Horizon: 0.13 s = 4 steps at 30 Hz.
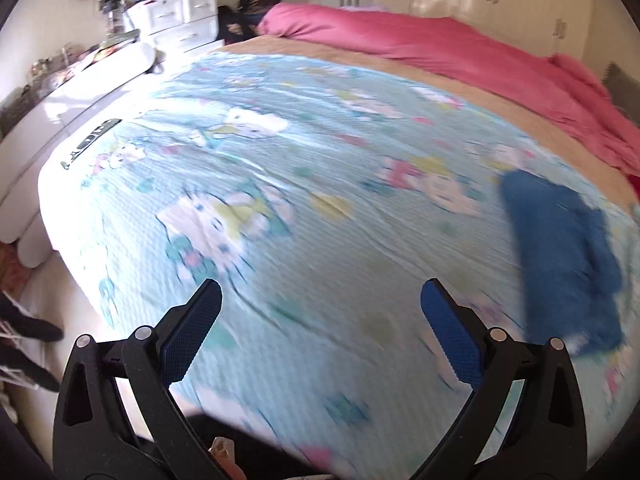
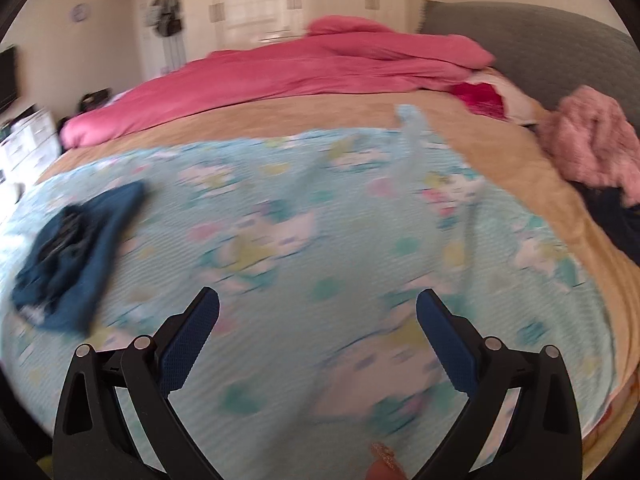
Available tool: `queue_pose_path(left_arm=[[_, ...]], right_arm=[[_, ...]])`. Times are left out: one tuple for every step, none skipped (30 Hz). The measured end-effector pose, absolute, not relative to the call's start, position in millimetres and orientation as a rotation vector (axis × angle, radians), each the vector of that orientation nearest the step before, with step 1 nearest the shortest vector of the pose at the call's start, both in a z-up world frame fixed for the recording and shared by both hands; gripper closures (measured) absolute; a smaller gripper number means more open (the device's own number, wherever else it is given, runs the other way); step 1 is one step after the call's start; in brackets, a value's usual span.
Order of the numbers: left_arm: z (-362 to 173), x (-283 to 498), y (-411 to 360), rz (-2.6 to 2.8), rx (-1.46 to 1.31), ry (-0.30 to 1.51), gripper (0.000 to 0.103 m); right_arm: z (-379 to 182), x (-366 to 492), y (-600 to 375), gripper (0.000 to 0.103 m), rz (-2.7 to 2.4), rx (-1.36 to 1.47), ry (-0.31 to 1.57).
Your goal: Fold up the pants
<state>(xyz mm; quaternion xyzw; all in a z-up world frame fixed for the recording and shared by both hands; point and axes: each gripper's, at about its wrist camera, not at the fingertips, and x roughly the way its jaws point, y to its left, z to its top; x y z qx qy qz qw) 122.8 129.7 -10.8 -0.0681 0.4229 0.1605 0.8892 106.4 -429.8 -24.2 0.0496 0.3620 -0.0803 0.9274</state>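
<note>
One pair of dark blue pants [image 1: 564,256] lies on the bed as a compact, seemingly folded bundle, to the right of my left gripper [image 1: 322,332] and to the left of my right gripper [image 2: 318,340], so it sits between the two. Both frames are motion-blurred, so I cannot confirm how square the fold is; in the right wrist view the pants [image 2: 76,256] look somewhat rumpled at the near end. Both claws stand wide apart with nothing between the blue pads, and neither touches the cloth. Judgement: the folding itself appears done or nearly so. Risk from here: if I go back in to tidy, a pad dragged across the top layer could pull the fold open, since loose fabric shifts easily on the pale blue cartoon-print quilted bedspread [image 1: 280,184]. A pinch that takes only one layer would do the same. Blur also means I could misjudge where the bundle's edge sits. Around the pants the bedspread is bare on every side, giving free room to approach. Beyond it runs a tan blanket strip [image 2: 248,120], then a bunched pink duvet [image 2: 280,76] along the far side. A fluffy pink garment [image 2: 592,144] lies near the grey headboard [image 2: 540,36], well apart from the pants. The left wrist view shows the bed's edge dropping away at lower left.
</note>
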Motion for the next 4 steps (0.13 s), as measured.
queue_pose_path(left_arm=[[-14.5, 135.1, 142.5, 0.364, -0.142, 0.899, 0.009], [-18.6, 148.7, 158.0, 0.402, -0.152, 0.916, 0.009], [-22.6, 163.2, 175.0, 0.441, -0.167, 0.93, 0.009], [-25.6, 175.7, 189.8, 0.476, -0.185, 0.931, 0.009]], right_arm=[[-26.2, 118.7, -454.9, 0.004, -0.218, 0.117, 0.757], [-27.8, 128.1, -473.6, 0.004, -0.258, 0.126, 0.762], [-29.8, 136.3, -493.5, 0.004, -0.312, 0.136, 0.768], [-32.9, 149.0, -517.8, 0.004, -0.378, 0.141, 0.783]])
